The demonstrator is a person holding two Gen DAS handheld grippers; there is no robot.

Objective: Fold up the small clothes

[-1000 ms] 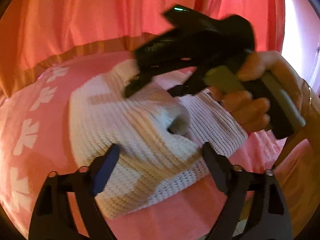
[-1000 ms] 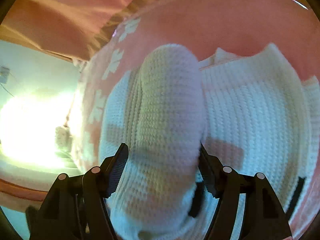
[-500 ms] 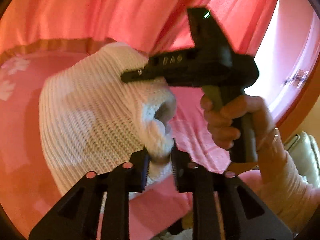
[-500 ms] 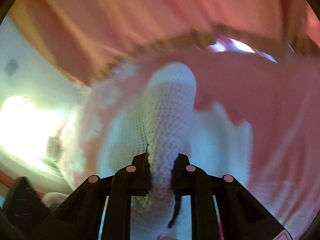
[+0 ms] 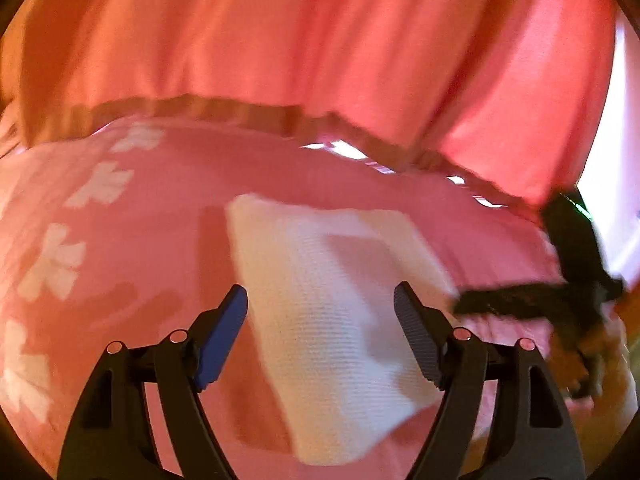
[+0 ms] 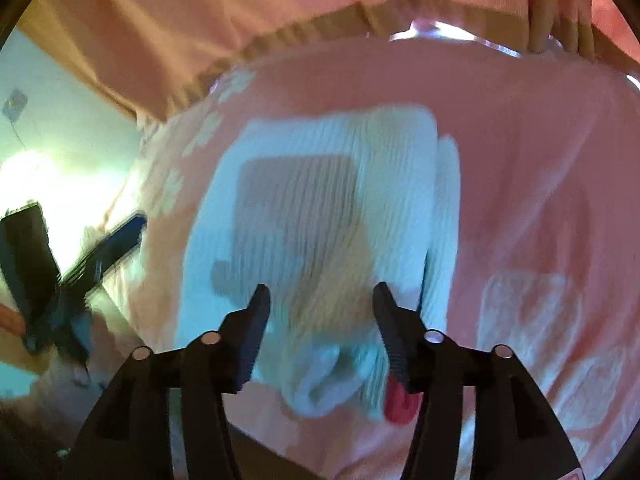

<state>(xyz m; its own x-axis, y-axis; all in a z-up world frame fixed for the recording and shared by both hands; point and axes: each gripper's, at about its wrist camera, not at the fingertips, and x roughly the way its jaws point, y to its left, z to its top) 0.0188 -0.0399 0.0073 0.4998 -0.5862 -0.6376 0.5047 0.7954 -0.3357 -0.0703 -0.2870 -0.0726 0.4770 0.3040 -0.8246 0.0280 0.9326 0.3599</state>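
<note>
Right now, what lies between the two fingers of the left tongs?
Only the folded white knit garment on the pink cloth, untouched by the open left tongs; left wrist view.

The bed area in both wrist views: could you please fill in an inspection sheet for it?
Surface: pink bedspread with white flower prints.
Job's things: white knit garment lying folded flat on the bedspread; a rolled cuff shows at its near edge in the right wrist view.
Clutter: a small red item by the garment's near edge, too blurred to identify.
Grippers: left gripper and right gripper have both just opened; pads clear of the garment.
Cables: nothing seen.
Surroundings: pink curtain behind the bed; bright window at the side.
</note>
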